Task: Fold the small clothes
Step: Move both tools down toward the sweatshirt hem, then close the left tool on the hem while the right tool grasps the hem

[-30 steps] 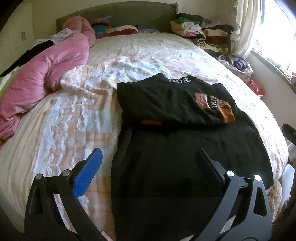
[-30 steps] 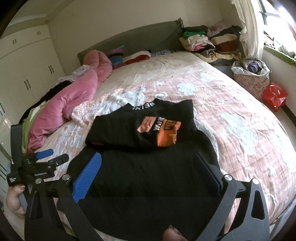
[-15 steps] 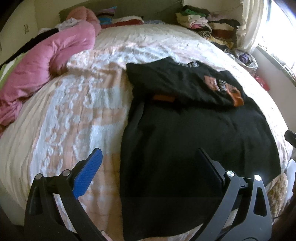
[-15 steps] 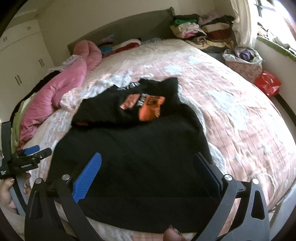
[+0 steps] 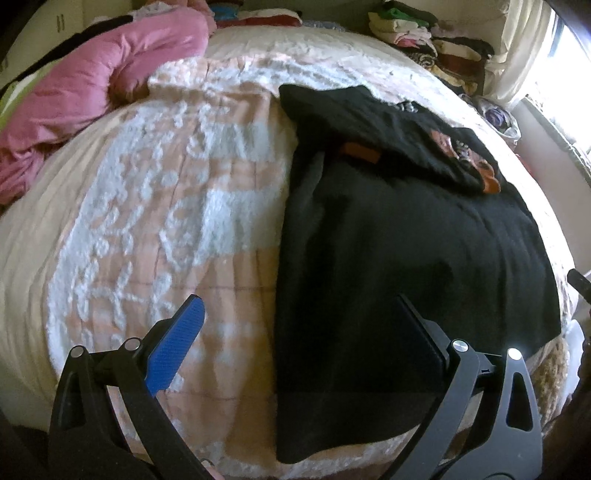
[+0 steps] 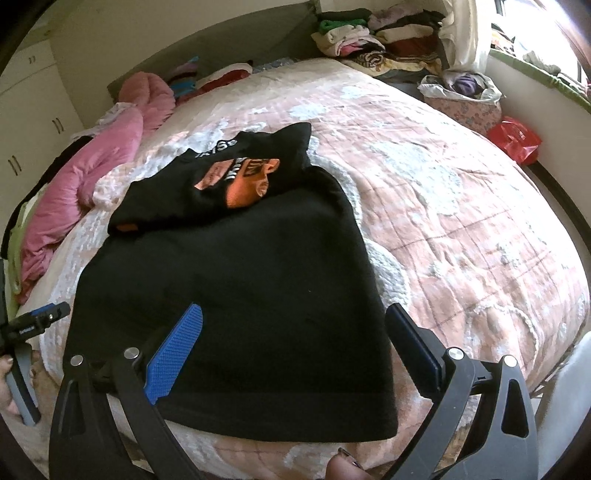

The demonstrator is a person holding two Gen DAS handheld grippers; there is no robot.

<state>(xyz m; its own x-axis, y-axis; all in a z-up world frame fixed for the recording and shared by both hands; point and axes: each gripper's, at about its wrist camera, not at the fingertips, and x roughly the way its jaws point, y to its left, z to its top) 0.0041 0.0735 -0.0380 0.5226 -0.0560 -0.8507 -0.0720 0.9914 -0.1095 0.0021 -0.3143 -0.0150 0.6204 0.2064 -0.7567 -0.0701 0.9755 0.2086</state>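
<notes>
The bed point(image 6: 461, 206) fills both views, covered by a pink quilt with white cloud shapes. A rolled pink duvet point(image 6: 92, 177) lies along its left edge, and stacks of folded clothes point(image 6: 373, 35) sit at the far right corner by the headboard. Beside the right edge stand a patterned basket point(image 6: 461, 107) of laundry and a red bag point(image 6: 515, 138).

A black garment point(image 6: 236, 314) lies spread flat at the near edge of the bed, its hem just short of that edge. On its far end rests a smaller black shirt point(image 6: 210, 184) with an orange print, folded over; the two touch.

The left gripper point(image 5: 301, 330) hovers over the garment's near left corner, fingers spread wide and holding nothing: its blue pad point(image 5: 177, 345) is over bare quilt, the other finger over black cloth. The right gripper point(image 6: 295, 336) hangs above the garment's near right corner, likewise wide apart and empty. A hand point(image 6: 7, 384) grips the left tool's handle at the near left edge.
</notes>
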